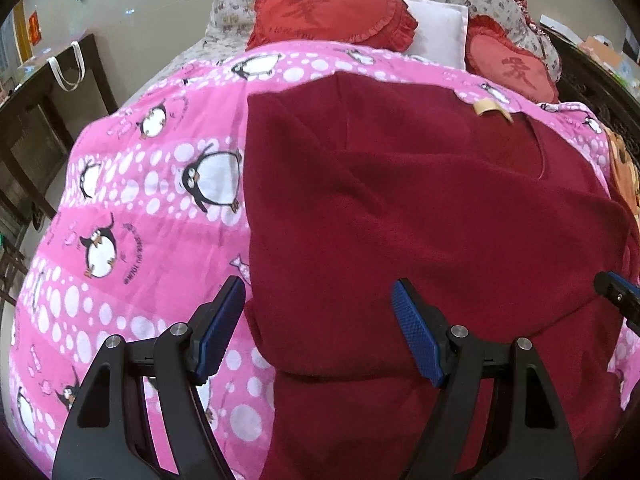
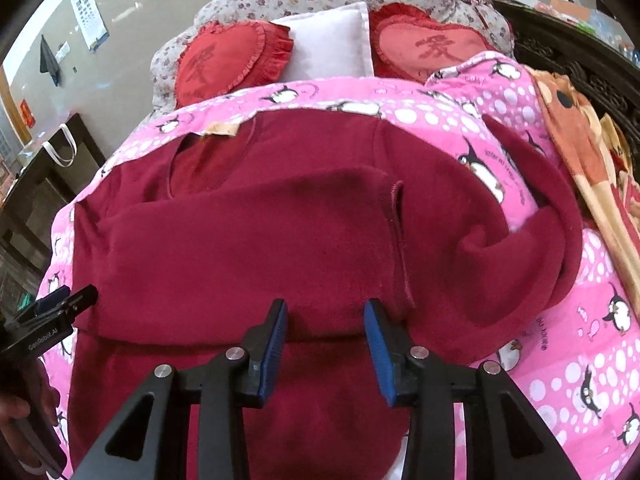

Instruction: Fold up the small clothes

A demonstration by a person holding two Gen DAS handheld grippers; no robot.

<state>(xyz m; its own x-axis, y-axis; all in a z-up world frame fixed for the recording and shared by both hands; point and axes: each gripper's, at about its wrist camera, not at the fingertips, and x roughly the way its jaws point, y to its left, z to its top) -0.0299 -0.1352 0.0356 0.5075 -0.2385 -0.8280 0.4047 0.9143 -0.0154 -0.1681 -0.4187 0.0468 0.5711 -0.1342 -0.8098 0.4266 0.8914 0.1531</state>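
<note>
The dark red sweater (image 2: 248, 240) lies spread on the pink penguin quilt (image 1: 132, 216), its neckline and tan label (image 2: 220, 129) toward the white pillow (image 2: 332, 44). One sleeve is folded across the chest; the other sleeve (image 2: 532, 232) curls out over the quilt on the side away from the first. Your left gripper (image 1: 318, 330) hovers over the sweater's near left edge, jaws wide apart, holding nothing. Your right gripper (image 2: 326, 346) hangs over the sweater's lower middle, jaws parted and empty.
</note>
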